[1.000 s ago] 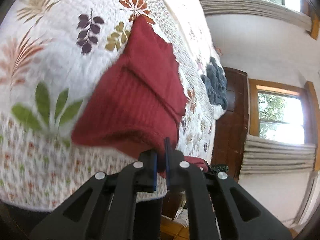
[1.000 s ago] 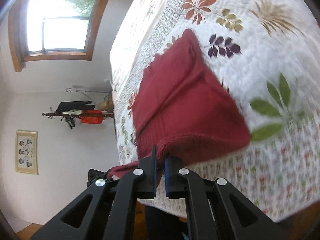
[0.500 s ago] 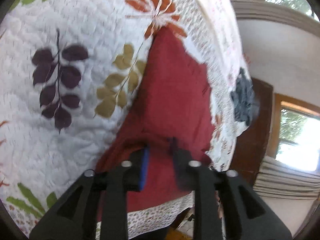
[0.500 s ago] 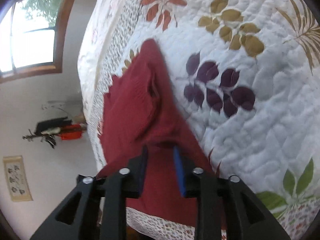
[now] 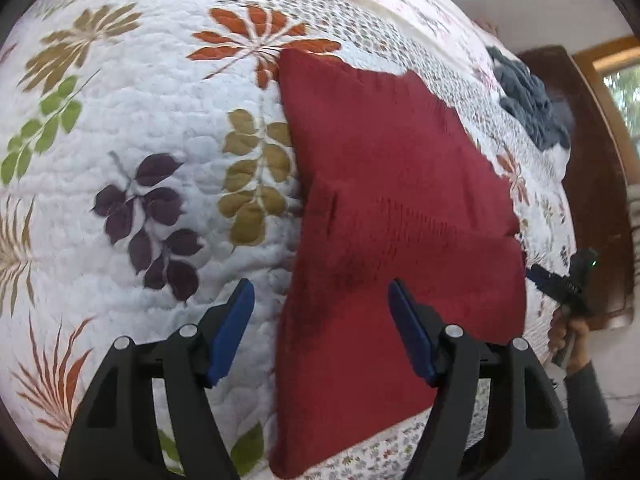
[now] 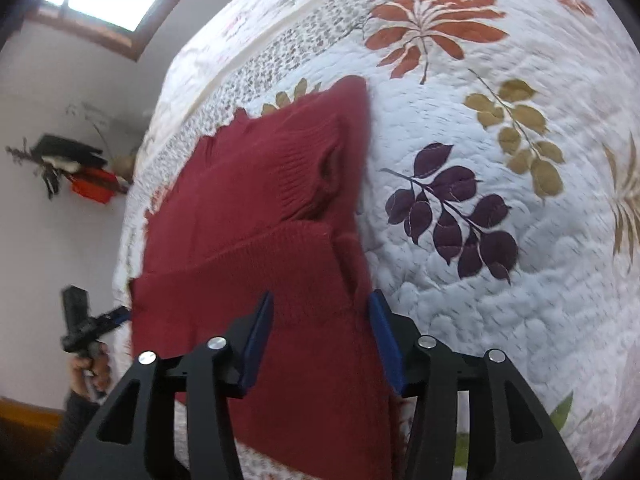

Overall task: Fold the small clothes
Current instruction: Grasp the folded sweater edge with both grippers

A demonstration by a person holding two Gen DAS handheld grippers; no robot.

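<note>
A dark red knitted garment point(image 5: 392, 208) lies folded flat on the leaf-patterned quilt point(image 5: 160, 128). My left gripper point(image 5: 321, 304) hovers open over its near left edge, nothing between the blue pads. In the right wrist view the same red garment point(image 6: 256, 240) shows a ribbed fold on top. My right gripper point(image 6: 321, 322) is open above its near right edge and holds nothing. The other hand-held gripper point(image 5: 568, 284) shows at the bed's right side in the left wrist view, and at the left side point(image 6: 80, 320) in the right wrist view.
A crumpled grey-blue garment point(image 5: 528, 108) lies farther back on the quilt near a dark wooden headboard point(image 5: 592, 184). A coat stand with dark and red items point(image 6: 76, 168) stands by the wall. The bed's near edge runs just under the red garment.
Both grippers held the red garment's hem a second ago. They carried it forward over the garment, let go and opened wide; the garment now lies folded.
</note>
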